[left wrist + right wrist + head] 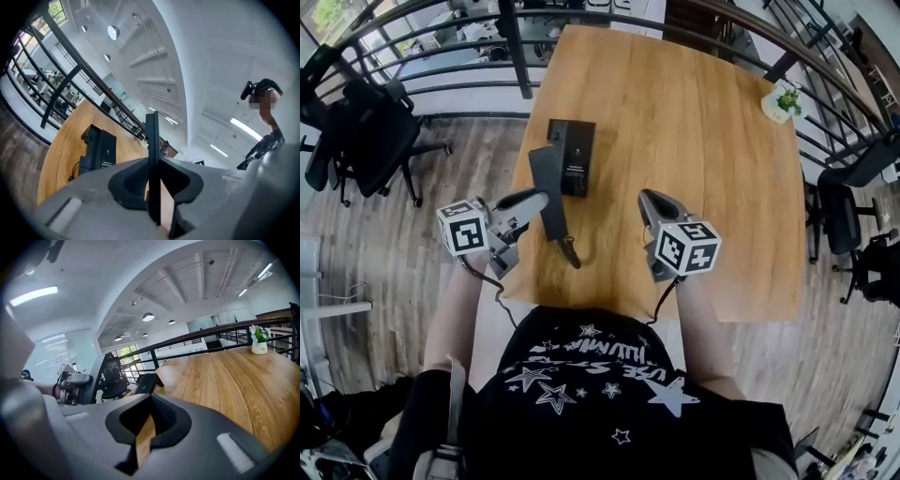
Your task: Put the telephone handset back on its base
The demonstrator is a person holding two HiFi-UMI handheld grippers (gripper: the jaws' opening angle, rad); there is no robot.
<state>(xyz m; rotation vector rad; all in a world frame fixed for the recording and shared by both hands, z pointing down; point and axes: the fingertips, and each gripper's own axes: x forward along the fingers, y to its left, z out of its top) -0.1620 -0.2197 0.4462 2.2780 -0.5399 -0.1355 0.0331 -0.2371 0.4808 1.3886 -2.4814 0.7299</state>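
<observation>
The black telephone base [572,155] lies on the wooden table [703,141], toward its left side. The long black handset [555,220] stretches from beside the base toward me. My left gripper [542,200] is shut on its middle from the left. In the left gripper view the handset [152,136] stands edge-on between the pads, with the base [101,150] beyond it on the left. My right gripper [651,200] hovers over the table to the right of the handset, apart from it. Its jaws [146,425] stand slightly apart, with only bare wood showing between them.
A small potted plant [785,101] sits at the table's far right corner. A dark railing [516,47] runs behind the table. Office chairs stand on the floor at the left [366,131] and right [853,216]. The table's near edge is just below both grippers.
</observation>
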